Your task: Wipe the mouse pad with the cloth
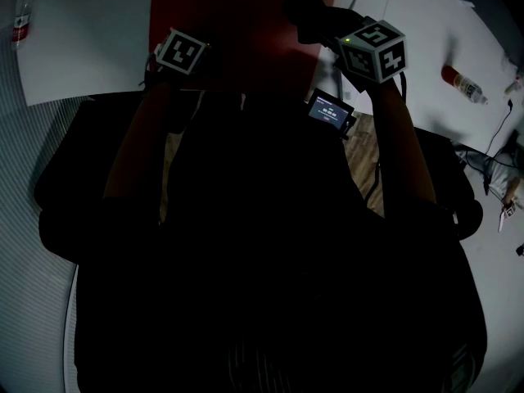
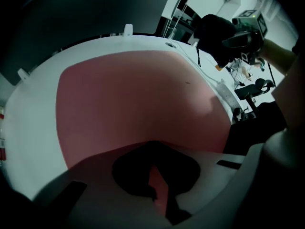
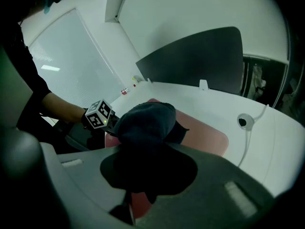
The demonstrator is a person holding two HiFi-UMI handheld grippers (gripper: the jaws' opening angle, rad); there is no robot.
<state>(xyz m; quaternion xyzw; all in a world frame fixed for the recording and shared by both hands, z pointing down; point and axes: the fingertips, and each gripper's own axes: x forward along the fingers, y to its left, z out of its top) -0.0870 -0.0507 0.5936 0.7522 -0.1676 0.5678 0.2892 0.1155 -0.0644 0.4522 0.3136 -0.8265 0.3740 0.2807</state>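
- At the far right corner of the red mouse pad (image 1: pixel 237 23), which lies flat on the white table (image 1: pixel 90 39), the dark cloth (image 3: pixel 145 123) is held bunched in the clamped jaws of the right gripper (image 3: pixel 145 151), apparently lifted clear of the surface.
- The jaws of the left gripper (image 2: pixel 155 173) are seen tip to tip on nothing, above the pad's near edge.
- The cloth is best lowered until it is pressed flat, then drawn across in overlapping strokes.
- The pad is best pinned at its near edge, so that it is not dragged along.
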